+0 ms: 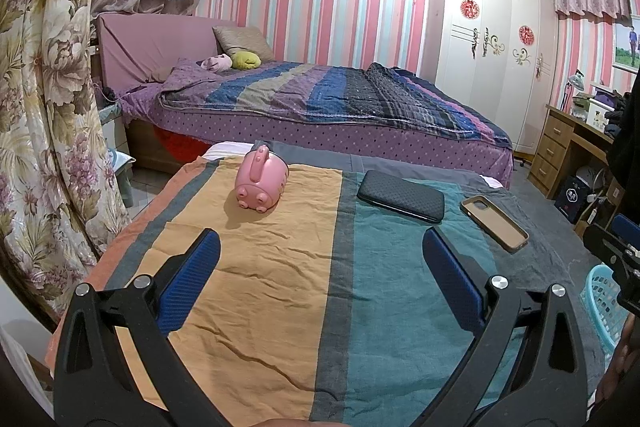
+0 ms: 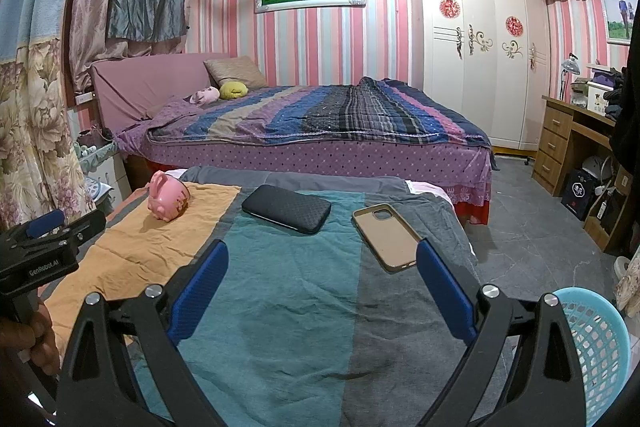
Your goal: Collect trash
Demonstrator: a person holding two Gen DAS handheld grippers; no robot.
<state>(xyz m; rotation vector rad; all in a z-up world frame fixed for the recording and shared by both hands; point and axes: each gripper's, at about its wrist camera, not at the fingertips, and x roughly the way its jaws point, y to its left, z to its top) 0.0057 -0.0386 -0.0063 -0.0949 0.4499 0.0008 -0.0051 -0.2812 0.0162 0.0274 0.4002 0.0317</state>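
Both tongs, left tongs (image 1: 320,247) and right tongs (image 2: 322,259), hover spread and empty above the striped surface (image 2: 280,287). A pink pig toy (image 1: 261,183), black case (image 2: 286,209) and phone case (image 2: 386,237) lie apart; the blue basket (image 2: 600,347) waits just beside the right edge. Best taken singly, gripped across narrow sides.

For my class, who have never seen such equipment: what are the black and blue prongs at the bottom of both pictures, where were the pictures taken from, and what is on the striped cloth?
The prongs are hand-held grippers, one in each of a person's hands, each with a camera looking along its fingers. One picture comes from the left gripper, the other from the right gripper. Both are open and hold nothing. On the striped cloth lie a pink pig-shaped toy, a black case and an empty phone case. A blue basket stands at the right.
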